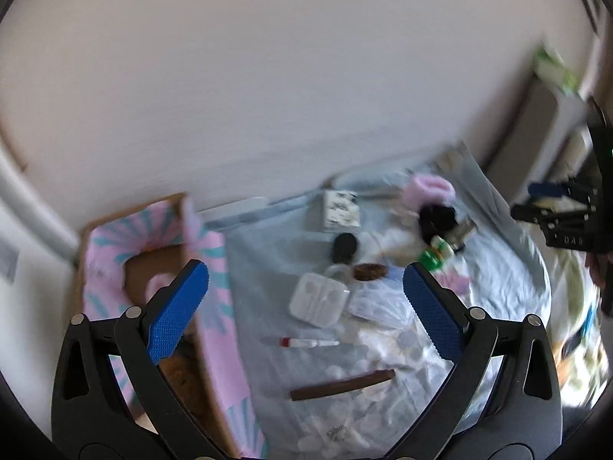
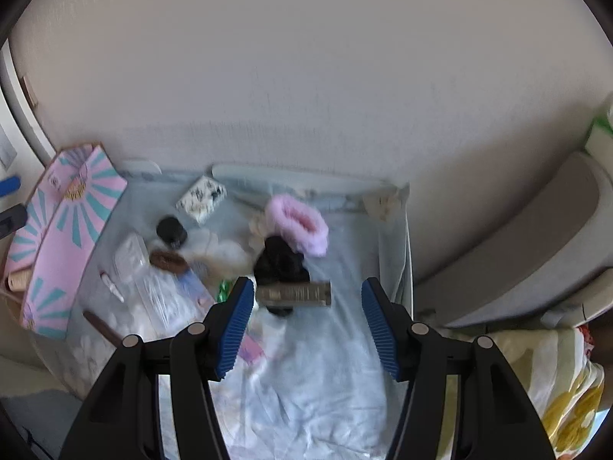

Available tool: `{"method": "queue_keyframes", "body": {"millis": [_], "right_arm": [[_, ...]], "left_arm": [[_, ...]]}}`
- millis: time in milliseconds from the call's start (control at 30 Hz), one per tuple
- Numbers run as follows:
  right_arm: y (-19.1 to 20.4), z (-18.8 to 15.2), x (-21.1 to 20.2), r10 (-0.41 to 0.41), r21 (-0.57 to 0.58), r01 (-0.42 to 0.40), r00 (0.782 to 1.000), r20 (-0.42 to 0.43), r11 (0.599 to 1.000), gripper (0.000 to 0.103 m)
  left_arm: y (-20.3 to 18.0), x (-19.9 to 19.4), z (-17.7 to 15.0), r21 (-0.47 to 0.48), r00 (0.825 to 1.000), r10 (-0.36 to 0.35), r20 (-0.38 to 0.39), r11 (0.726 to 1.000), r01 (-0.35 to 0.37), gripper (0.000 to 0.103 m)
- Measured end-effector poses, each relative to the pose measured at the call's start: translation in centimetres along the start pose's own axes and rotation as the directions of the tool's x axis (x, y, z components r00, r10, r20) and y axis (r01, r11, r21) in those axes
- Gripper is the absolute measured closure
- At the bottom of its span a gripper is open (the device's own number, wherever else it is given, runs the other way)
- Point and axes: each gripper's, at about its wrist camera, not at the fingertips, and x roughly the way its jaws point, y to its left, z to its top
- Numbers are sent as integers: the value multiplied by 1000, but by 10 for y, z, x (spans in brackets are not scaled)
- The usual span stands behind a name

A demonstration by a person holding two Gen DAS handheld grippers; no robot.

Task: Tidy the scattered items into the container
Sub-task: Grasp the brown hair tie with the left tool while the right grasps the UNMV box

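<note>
Clutter (image 2: 184, 264) crowds the cloth beside the box (image 1: 214, 306); both grippers' jaws apart.

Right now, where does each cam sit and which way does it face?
Left wrist: on the left gripper, angled down at the cloth-covered surface and the pink box; shows its own open blue fingers, plus the right gripper at the edge.
Right wrist: on the right gripper, angled down at the black item and pink scrunchie; own open fingers show.
Shared: box, earphone case, scrunchie.
</note>
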Motion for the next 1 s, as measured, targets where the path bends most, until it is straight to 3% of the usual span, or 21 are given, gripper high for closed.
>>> {"method": "queue_keyframes", "body": {"millis": [233,367,567,867,1000], "right_arm": [[10,-19,18,71,-39,-72,997,-9,997,49],[28,-32,41,106,-115,-107,994,-16,987,49],[47,-53,67,141,-217,-143,990,-24,966,49],[55,-61,94,222,-267,-223,974,-32,938,49],[62,-61,100,215,-307,-212,976,-24,928,49]], "left_arm": [[-32,53,-5,49,995,-50,-90,997,55,1],[-43,75,-3,63,993,-57,-98,996,64,1],[-48,117,-1,31,984,-66,-168,997,72,2],[-42,156,-16,-32,967,-64,-246,998,58,7],[-44,158,-19,-3,970,-17,-244,1000,16,12]]}}
